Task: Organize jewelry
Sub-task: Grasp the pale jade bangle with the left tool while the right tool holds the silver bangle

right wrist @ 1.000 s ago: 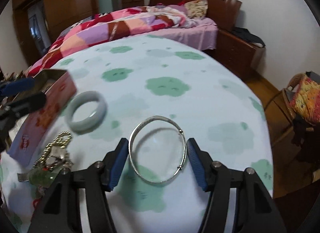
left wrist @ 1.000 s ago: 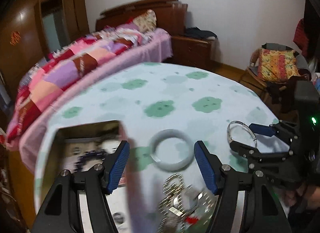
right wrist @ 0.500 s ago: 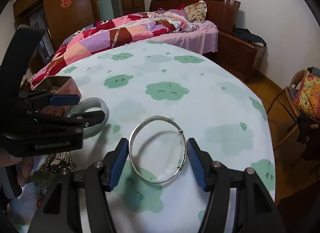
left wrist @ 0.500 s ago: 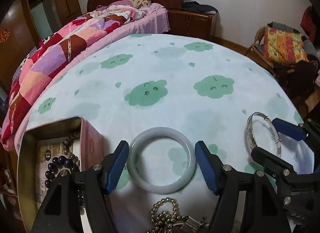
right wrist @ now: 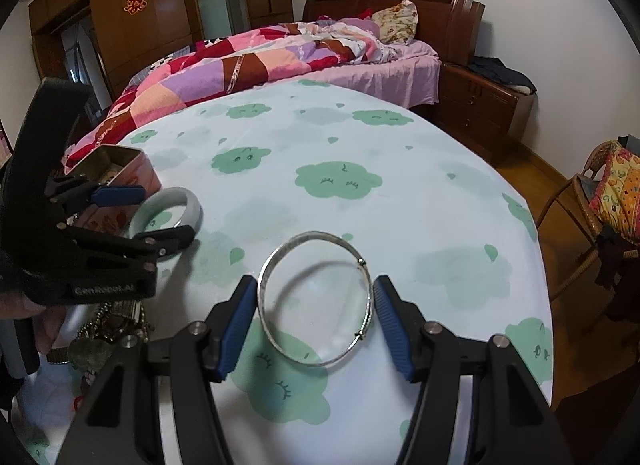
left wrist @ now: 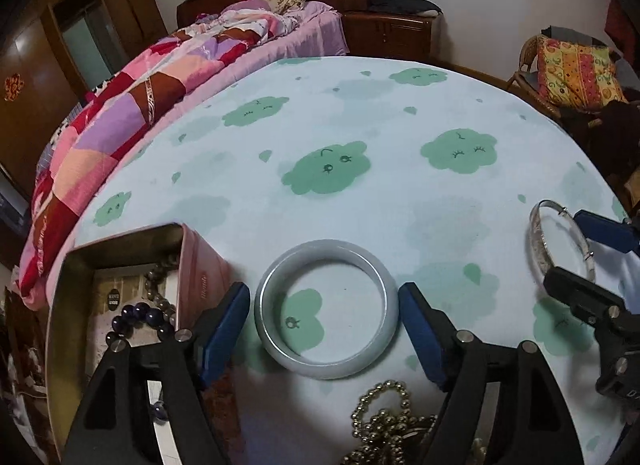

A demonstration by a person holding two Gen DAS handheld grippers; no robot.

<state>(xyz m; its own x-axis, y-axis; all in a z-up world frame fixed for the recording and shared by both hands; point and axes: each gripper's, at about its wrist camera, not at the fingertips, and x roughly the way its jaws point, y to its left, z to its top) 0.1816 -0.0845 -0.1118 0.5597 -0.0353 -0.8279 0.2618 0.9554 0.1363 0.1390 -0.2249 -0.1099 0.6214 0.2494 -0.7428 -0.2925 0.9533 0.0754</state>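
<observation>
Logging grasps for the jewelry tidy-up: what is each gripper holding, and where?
Right gripper clamps the silver bangle across its sides. Left gripper straddles the jade bangle, jaws just opened, holding nothing.

A round table [left wrist: 400, 113] is placed before a bed [left wrist: 168, 77], with a chair [left wrist: 568, 69] at its right side. On the table, at the left, an open tin box [left wrist: 192, 261] is set, and beads [left wrist: 140, 315] are kept inside it. Just right of the box a thick bangle [left wrist: 326, 307] is laid flat, between the fingers of the left gripper [left wrist: 324, 323]. A heap of chains [left wrist: 384, 425] is found near the bangle, closer to the camera. Further right, a thin bracelet [right wrist: 316, 299] is laid flat between the fingers of the right gripper [right wrist: 316, 321].
</observation>
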